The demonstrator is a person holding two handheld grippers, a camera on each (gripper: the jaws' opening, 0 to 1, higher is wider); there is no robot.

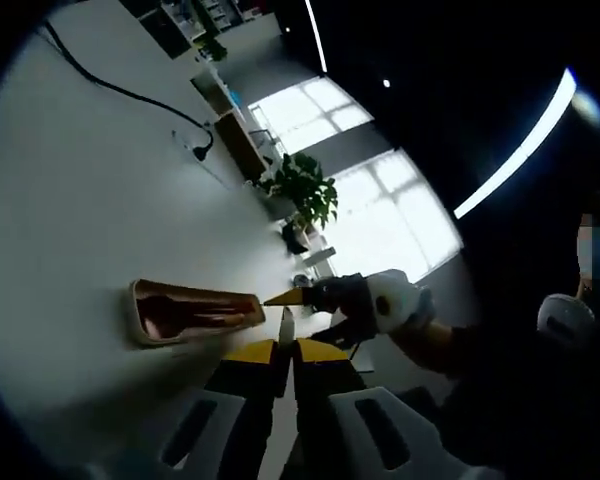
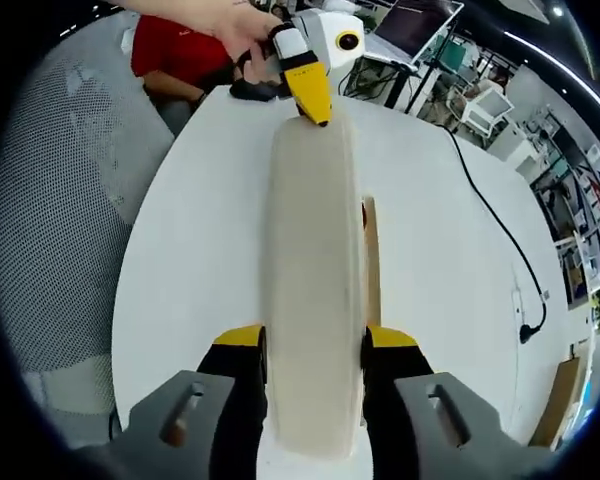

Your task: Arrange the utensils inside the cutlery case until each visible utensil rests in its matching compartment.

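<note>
The cutlery case (image 1: 190, 312) lies on the white table (image 1: 70, 200) with its pinkish inside facing the left gripper view and utensils dimly visible in it. My right gripper (image 1: 310, 296) reaches in from the right to the case's near end. In the right gripper view, my right gripper (image 2: 315, 345) is shut on the long cream case (image 2: 315, 250); a brown strip (image 2: 372, 260) runs along its right edge. My left gripper (image 1: 286, 350) has its jaws nearly together around a thin pale utensil tip (image 1: 287, 325). Held by a hand (image 2: 225, 25), the left gripper (image 2: 313, 100) sits at the case's far end.
A black cable (image 1: 120, 90) runs across the table to a plug (image 1: 202, 150), and the cable (image 2: 490, 210) also shows to the right of the case. A mesh chair (image 2: 60, 200) stands at the table's left edge, with a person in red (image 2: 175, 50) behind. A potted plant (image 1: 305, 190) stands past the table.
</note>
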